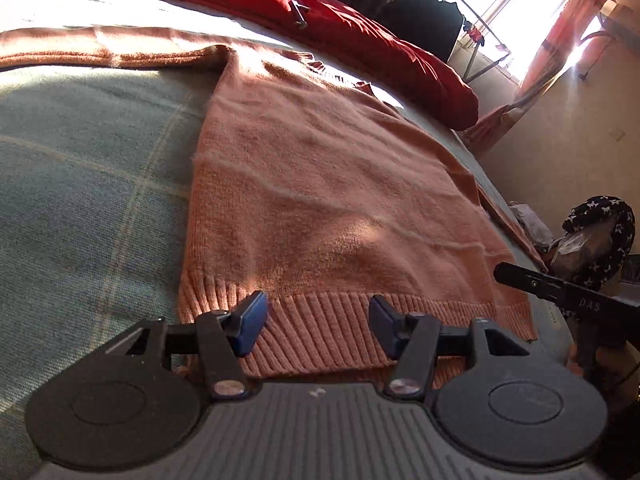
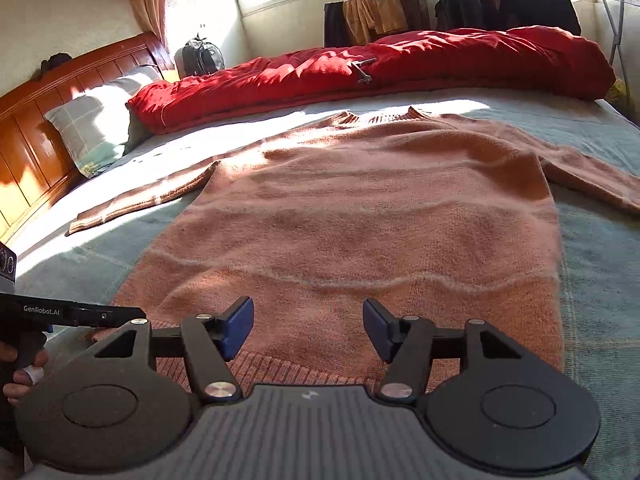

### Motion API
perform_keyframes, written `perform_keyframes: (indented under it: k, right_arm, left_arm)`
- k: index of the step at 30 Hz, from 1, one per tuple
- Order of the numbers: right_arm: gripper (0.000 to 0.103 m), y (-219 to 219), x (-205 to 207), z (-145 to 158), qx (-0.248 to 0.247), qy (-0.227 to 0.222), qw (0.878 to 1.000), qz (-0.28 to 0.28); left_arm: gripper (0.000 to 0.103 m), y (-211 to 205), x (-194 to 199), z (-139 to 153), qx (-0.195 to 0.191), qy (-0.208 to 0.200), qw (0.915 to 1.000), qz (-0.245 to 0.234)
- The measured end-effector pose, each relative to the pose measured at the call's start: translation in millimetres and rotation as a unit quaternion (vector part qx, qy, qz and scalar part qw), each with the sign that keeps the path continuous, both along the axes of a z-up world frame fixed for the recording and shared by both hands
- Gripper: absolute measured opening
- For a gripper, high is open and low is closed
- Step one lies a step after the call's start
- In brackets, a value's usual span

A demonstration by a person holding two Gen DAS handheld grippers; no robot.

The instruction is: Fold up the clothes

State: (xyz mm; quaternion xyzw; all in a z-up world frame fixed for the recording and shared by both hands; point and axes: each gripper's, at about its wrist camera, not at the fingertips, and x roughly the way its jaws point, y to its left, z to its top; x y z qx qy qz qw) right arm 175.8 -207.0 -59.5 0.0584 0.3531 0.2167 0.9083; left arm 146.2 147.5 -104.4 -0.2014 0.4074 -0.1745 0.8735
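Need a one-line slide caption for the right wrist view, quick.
Open right gripper poised over the hem of an orange sweater laid flat on the bed.

A salmon-orange knitted sweater point(image 2: 360, 216) with faint pale stripes lies spread flat, front up, on the bed. Its ribbed hem point(image 1: 340, 328) lies directly under and between the fingers of the left hand-held gripper point(image 1: 318, 326). The body stretches away from the right hand-held gripper point(image 2: 308, 328), collar at the far end, both sleeves spread outward.
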Motion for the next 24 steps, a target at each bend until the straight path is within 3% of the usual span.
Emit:
perform_keyframes:
  k: [3,4,8,10,13,14,18,22,24]
  right_arm:
    - [0.066,-6.0,6.3,-11.8,0.005,0.018,1.000,-0.012]
    - [0.066,-5.5,7.6,-13.3,0.005,0.018,1.000,-0.010]
    - [0.072,11.6,10.8,-12.8,-0.029,-0.008,1.000,0.010]
    - [0.072,21.9,14.0,-19.3,-0.051,-0.002,0.999,0.017]
    - [0.076,28.6,12.5,-35.7,-0.060,0.022,0.998,0.022]
    - [0.081,27.5,6.5,-39.1,-0.057,0.011,0.998,0.026]
    - [0.100,26.4,-10.8,-45.2,-0.048,0.002,0.998,0.049]
    - [0.103,32.8,-23.7,-48.0,-0.073,-0.020,0.995,0.060]
    - [0.103,29.5,-22.3,-43.0,-0.059,-0.017,0.997,0.056]
  left_arm:
    - [0.059,-6.3,-4.9,18.7,0.042,0.002,0.9990,-0.011]
    - [0.063,-12.8,-1.6,26.6,0.059,-0.004,0.9981,-0.016]
    - [0.070,-51.4,22.0,48.3,0.128,-0.081,0.9875,-0.045]
    - [0.070,-72.4,34.5,46.4,0.150,-0.099,0.9822,-0.054]
    - [0.070,-89.2,43.3,28.4,0.164,-0.073,0.9819,-0.059]
    - [0.070,-92.2,43.5,20.0,0.167,-0.060,0.9821,-0.062]
    - [0.073,-90.3,8.7,4.0,0.189,-0.077,0.9772,-0.056]
    - [0.074,-82.3,-12.9,7.5,0.189,-0.083,0.9773,-0.047]
    - [0.074,-86.1,-13.5,12.3,0.202,-0.081,0.9748,-0.048]
